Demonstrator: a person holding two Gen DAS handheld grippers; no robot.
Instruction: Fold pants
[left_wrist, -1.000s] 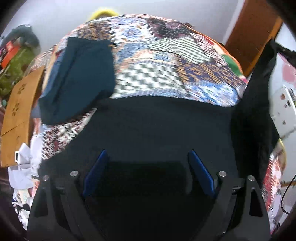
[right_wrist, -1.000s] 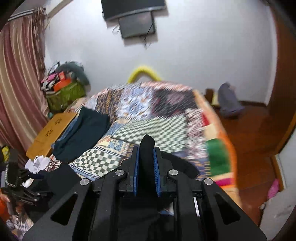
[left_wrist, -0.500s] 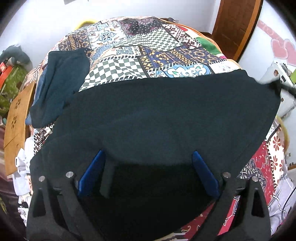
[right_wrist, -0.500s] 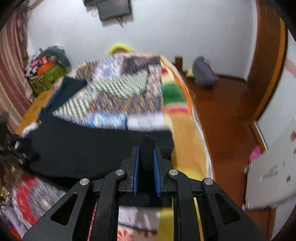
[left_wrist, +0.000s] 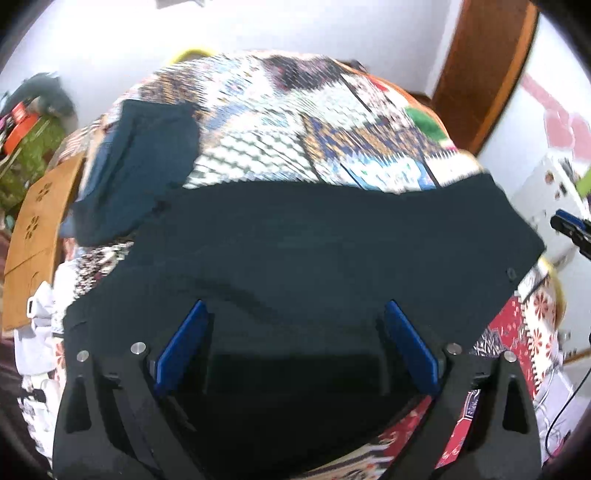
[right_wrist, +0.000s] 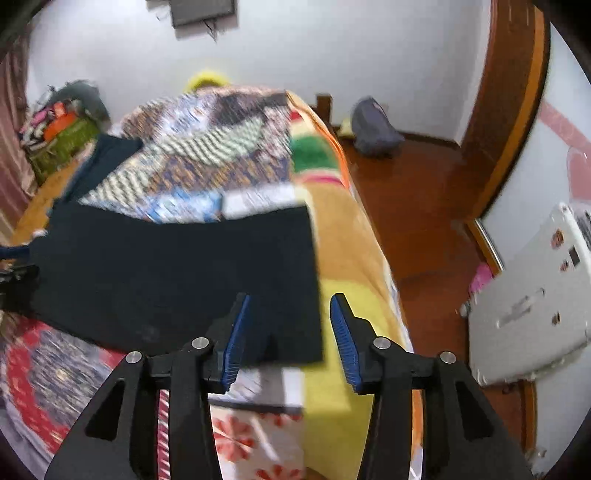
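Left wrist view: the left tool (left_wrist: 293, 345) has its two blue pads spread wide, with nothing clamped between them. The black pants (left_wrist: 314, 254) lie flat on the bed directly ahead of and under this tool, reaching from the left finger's side out to the far right, where a small button shows near the cloth's right corner. Whether the pads touch the fabric cannot be told. Beyond the pants, the patchwork bedspread (left_wrist: 295, 122) runs away toward the white wall. Ahead and to the left of the tool a folded dark teal garment (left_wrist: 140, 166) rests on the bedspread, its near edge meeting the pants. Further left stands a wooden board (left_wrist: 35, 236) with flower cut-outs. At the far right edge the tip of the right tool (left_wrist: 570, 229) comes into view, just beside the pants' right end and apart from it.

Right wrist view: the right tool (right_wrist: 290, 334) is open, its blue pads apart and empty. The pants (right_wrist: 170, 273) spread ahead and to the left of it; their near right corner lies between and just past the left pad, while the right pad sits over the yellow-orange blanket (right_wrist: 347, 258). Past the pants is the patchwork bedspread (right_wrist: 221, 147), with the teal garment (right_wrist: 107, 158) far ahead on the left. To the right of the tool is the red-brown floor (right_wrist: 413, 206), with a grey bag (right_wrist: 373, 129) near the wall.
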